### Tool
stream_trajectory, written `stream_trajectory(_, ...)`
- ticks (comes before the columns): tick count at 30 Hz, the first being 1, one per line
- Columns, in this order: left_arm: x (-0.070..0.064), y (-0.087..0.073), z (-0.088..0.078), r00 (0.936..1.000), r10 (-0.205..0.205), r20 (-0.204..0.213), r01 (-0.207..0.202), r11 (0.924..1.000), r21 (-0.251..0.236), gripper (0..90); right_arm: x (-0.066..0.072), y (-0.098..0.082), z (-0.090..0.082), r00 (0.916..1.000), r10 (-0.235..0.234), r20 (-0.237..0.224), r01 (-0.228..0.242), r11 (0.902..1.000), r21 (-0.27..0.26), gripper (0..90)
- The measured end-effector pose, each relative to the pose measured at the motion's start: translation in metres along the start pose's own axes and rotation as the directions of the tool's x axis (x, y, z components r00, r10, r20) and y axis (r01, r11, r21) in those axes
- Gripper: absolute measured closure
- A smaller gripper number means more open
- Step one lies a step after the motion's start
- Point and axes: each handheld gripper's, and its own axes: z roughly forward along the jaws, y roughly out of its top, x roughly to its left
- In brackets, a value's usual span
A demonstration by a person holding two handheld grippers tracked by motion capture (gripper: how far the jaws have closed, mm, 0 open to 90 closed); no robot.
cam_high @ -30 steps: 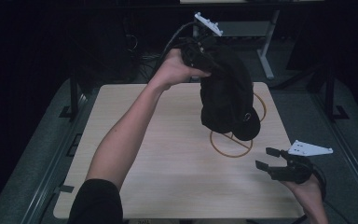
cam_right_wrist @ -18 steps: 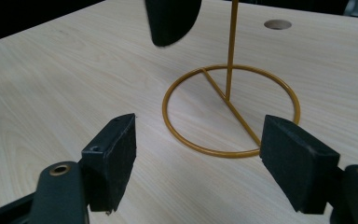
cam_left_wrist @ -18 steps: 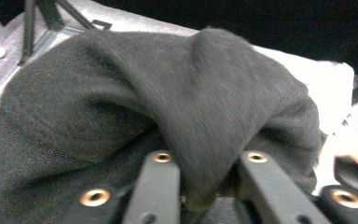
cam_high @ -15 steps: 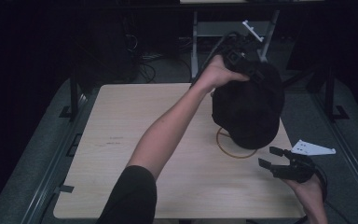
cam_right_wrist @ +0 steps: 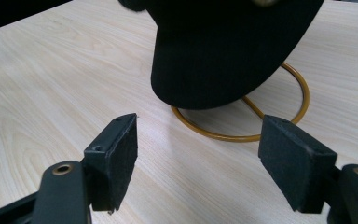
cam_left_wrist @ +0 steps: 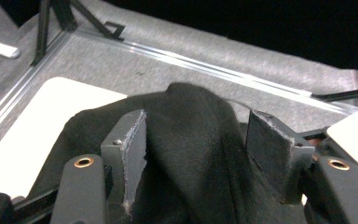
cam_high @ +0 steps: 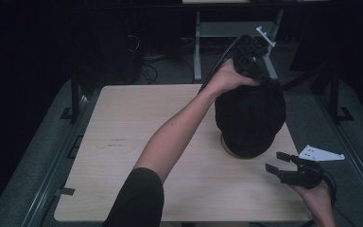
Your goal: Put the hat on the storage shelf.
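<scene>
The cap (cam_high: 249, 120) now sits on the stand (cam_right_wrist: 242, 119) near the table's (cam_high: 137, 118) right edge, so the placing looks nearly done. The left gripper (cam_left_wrist: 196, 140) has just been opening; its jaws straddle the cap's cloth without pressing. The right gripper (cam_right_wrist: 200, 158) hangs spread, empty. No containers here.

A black fabric cap (cam_high: 249, 120) sat atop a gold wire stand with a round ring base (cam_right_wrist: 242, 133) on the right half of a pale wood-grain table (cam_high: 137, 123). The cap's crown rose in a soft fold (cam_left_wrist: 196, 135), its cloth matte and finely woven. Its curved brim (cam_right_wrist: 214, 74) jutted out over the near arc of the ring, held clear of the tabletop, while the ring itself lay flat on the wood.
</scene>
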Motion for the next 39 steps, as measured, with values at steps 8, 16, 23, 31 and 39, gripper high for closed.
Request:
stream_trajectory(8, -0.001, 0.000, -0.011, 0.9999, 0.009, -0.008, -0.009, 0.9998, -0.017, 32.8, 0.001, 0.000, 0.000, 1.0000, -0.006, 0.001, 0.006, 1.0000, 0.000, 27.7)
stream_trajectory(16, -0.001, -0.002, -0.020, 0.9994, 0.015, -0.030, -0.015, 0.9999, -0.007, 31.3, 0.001, 0.000, 0.000, 0.9999, -0.011, 0.004, 0.011, 0.9999, -0.002, 27.5)
stream_trajectory(23, 0.000, -0.007, -0.029, 0.9991, 0.017, -0.038, -0.018, 0.9998, -0.009, 30.1, 0.002, 0.000, 0.002, 0.9999, -0.011, -0.001, 0.011, 0.9999, 0.010, 27.3)
stream_trajectory(31, 0.000, -0.020, -0.042, 0.9978, 0.016, -0.064, -0.017, 0.9998, -0.008, 29.9, 0.003, 0.001, 0.004, 0.9999, -0.016, -0.004, 0.016, 0.9998, 0.014, 27.0)
stream_trajectory(39, 0.000, -0.035, -0.053, 0.9968, 0.004, -0.080, -0.005, 0.9999, -0.010, 28.9, 0.005, 0.001, 0.005, 0.9999, -0.010, -0.009, 0.010, 0.9998, 0.016, 26.9)
